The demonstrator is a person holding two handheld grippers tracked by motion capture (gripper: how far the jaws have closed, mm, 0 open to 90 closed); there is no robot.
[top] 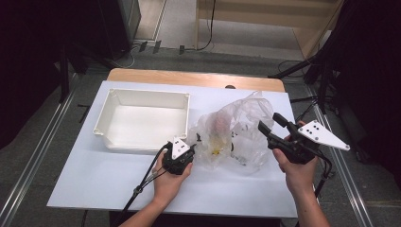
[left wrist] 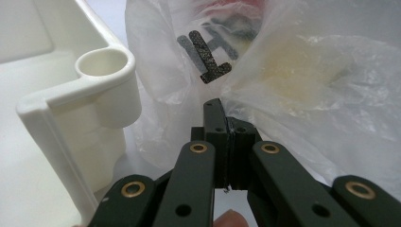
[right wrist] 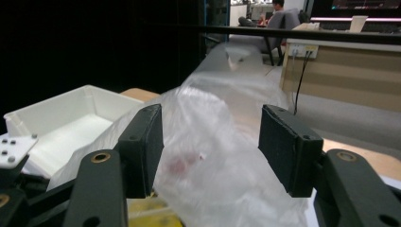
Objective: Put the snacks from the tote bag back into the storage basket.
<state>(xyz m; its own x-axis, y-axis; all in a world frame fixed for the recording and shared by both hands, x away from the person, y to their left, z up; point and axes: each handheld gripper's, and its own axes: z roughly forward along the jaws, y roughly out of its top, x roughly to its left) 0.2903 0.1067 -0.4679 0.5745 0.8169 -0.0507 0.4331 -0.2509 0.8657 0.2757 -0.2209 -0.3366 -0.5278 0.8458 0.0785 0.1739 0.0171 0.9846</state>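
A clear plastic bag (top: 241,127) lies crumpled on the white table (top: 94,175), right of a white tray (top: 146,93). Through the film show something reddish (top: 221,124) and something yellow (top: 216,150). My left gripper (top: 194,146) is at the bag's left edge; in the left gripper view it (left wrist: 226,118) is shut on a fold of the bag (left wrist: 293,71). My right gripper (top: 269,122) hovers at the bag's right side, tilted up. In the right gripper view it (right wrist: 210,146) stands open, with the bag (right wrist: 213,118) just beyond the jaws and nothing pinched.
The tray is empty; its rounded corner (left wrist: 101,64) sits close beside the left gripper. Its rim (right wrist: 61,106) lies beyond the bag in the right gripper view. A wooden strip (top: 189,75) marks the table's far edge. Dark stands and cables (top: 312,71) are at the back right.
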